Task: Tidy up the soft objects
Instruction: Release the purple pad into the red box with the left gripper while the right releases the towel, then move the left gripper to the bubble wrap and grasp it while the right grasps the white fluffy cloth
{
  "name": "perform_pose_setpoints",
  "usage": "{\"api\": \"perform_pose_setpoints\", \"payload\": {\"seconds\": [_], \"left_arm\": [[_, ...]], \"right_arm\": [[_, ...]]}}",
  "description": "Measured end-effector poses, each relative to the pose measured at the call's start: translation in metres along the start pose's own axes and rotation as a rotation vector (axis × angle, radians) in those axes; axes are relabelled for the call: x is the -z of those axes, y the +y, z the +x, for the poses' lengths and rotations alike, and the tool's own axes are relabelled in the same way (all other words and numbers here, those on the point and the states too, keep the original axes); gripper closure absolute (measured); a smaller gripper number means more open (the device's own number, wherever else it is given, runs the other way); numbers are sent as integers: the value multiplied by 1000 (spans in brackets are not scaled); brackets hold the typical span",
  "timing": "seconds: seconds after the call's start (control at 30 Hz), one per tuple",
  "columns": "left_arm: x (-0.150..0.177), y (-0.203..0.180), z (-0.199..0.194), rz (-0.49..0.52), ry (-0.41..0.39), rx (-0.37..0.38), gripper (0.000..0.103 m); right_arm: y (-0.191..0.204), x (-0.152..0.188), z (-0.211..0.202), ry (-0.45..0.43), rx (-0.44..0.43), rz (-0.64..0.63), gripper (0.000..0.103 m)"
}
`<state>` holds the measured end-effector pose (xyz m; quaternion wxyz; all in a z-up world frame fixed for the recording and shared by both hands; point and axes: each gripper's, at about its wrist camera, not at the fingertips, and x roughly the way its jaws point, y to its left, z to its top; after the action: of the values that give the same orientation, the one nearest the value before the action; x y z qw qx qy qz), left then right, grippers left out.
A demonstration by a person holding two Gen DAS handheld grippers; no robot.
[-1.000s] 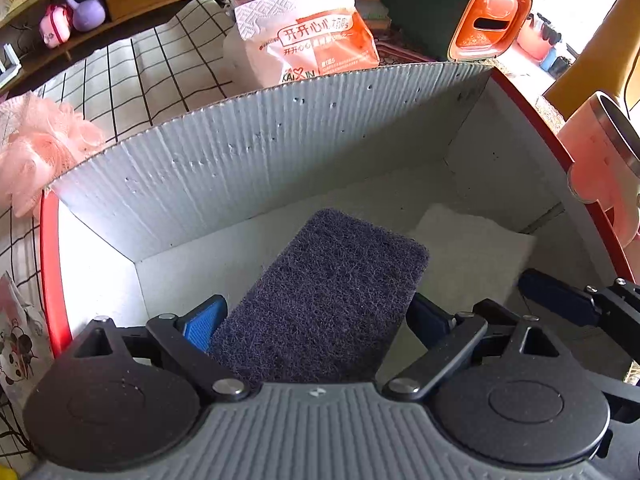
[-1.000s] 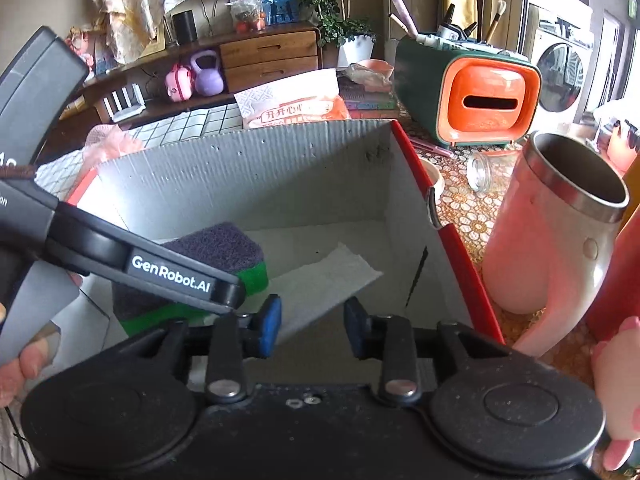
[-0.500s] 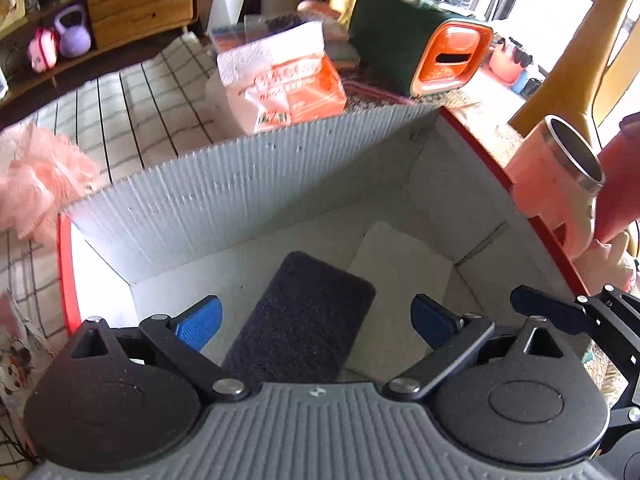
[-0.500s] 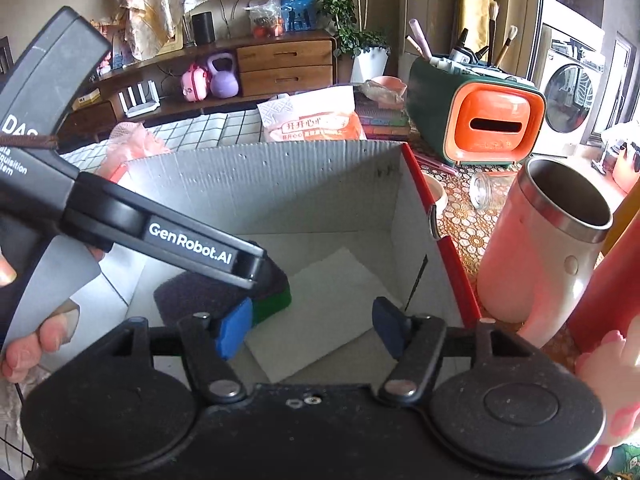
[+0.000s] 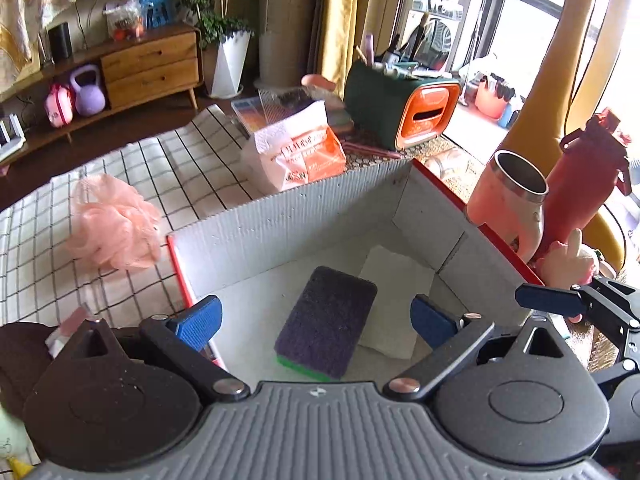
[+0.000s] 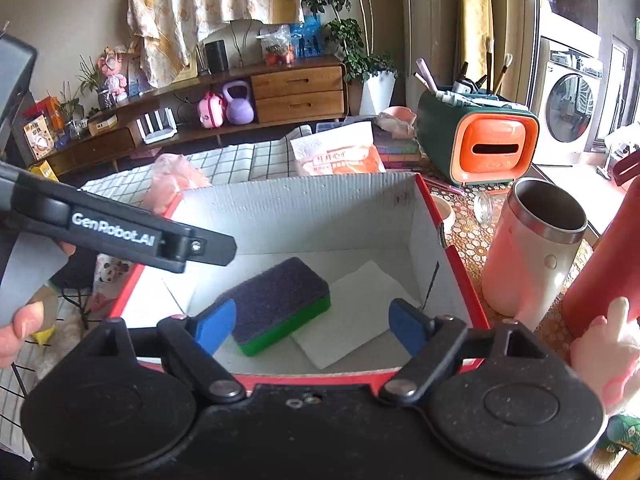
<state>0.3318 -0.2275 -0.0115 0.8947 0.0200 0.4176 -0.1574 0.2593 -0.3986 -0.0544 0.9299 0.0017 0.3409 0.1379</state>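
Two hand-held grippers hang above one box (image 6: 404, 216): the left hand-held gripper (image 5: 316, 316) gapes empty, the right hand-held gripper (image 6: 312, 322) has just been opening, nothing between. Inside lie one sponge (image 6: 280, 300), purple-topped, green-based, partly atop one white cloth (image 6: 360, 312). One pink bath pouf (image 5: 114, 228) sits outside.

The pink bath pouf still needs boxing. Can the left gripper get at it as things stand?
Probably yes: the left gripper is open and empty, and the pink bath pouf lies uncovered on the checked cloth, outside the box.
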Motion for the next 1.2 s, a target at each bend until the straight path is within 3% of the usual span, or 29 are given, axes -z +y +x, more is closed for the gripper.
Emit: {"api": "perform_pose_setpoints", "payload": {"seconds": [0.43, 0.77, 1.07, 1.2], "left_arm": [[43, 36, -79, 12, -63, 15, 2], [85, 79, -131, -20, -105, 35, 0], [130, 132, -169, -101, -164, -17, 0], [149, 158, -183, -134, -168, -79, 0]], "right_arm": [[43, 7, -41, -95, -39, 43, 1], [90, 16, -61, -128, -84, 43, 0], [136, 30, -61, -118, -156, -20, 0], [160, 37, -57, -96, -186, -88, 0]]}}
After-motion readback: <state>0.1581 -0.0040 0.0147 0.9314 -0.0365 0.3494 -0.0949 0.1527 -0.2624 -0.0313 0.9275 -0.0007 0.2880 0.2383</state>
